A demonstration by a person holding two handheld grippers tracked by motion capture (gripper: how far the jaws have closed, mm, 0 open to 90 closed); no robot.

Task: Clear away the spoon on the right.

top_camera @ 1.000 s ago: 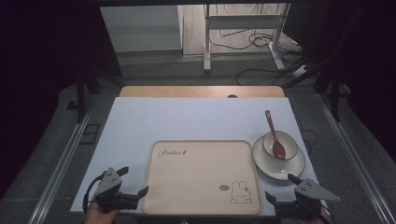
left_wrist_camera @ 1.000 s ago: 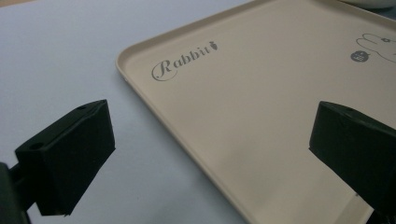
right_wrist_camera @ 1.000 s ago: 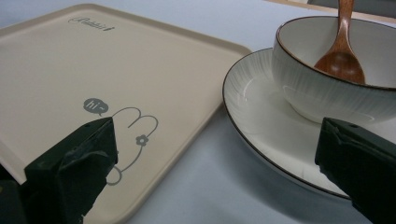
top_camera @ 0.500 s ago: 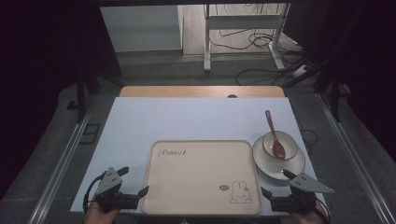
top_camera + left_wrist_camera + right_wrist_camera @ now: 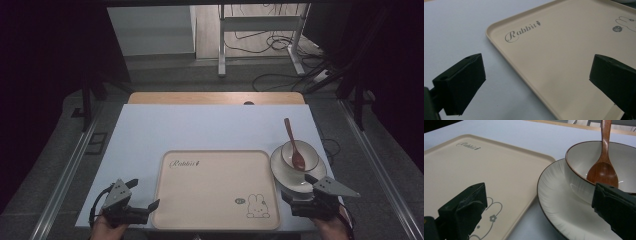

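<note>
Two claws are shown spread and empty at the near edge of the bench. Ahead of the right claw [image 5: 300,199] (jaws wide) lies the plate [image 5: 559,205], carrying the bowl [image 5: 584,170] and spoon [image 5: 603,170]; the tray [image 5: 564,62] lies beside the left claw [image 5: 142,207]. Should the plate rim be gripped off-centre, the bowl may slide and the spoon be tipped out.

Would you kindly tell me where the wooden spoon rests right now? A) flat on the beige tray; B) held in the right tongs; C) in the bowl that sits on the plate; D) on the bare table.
C: the wooden spoon has its head inside the bowl, which sits on the plate.
</note>
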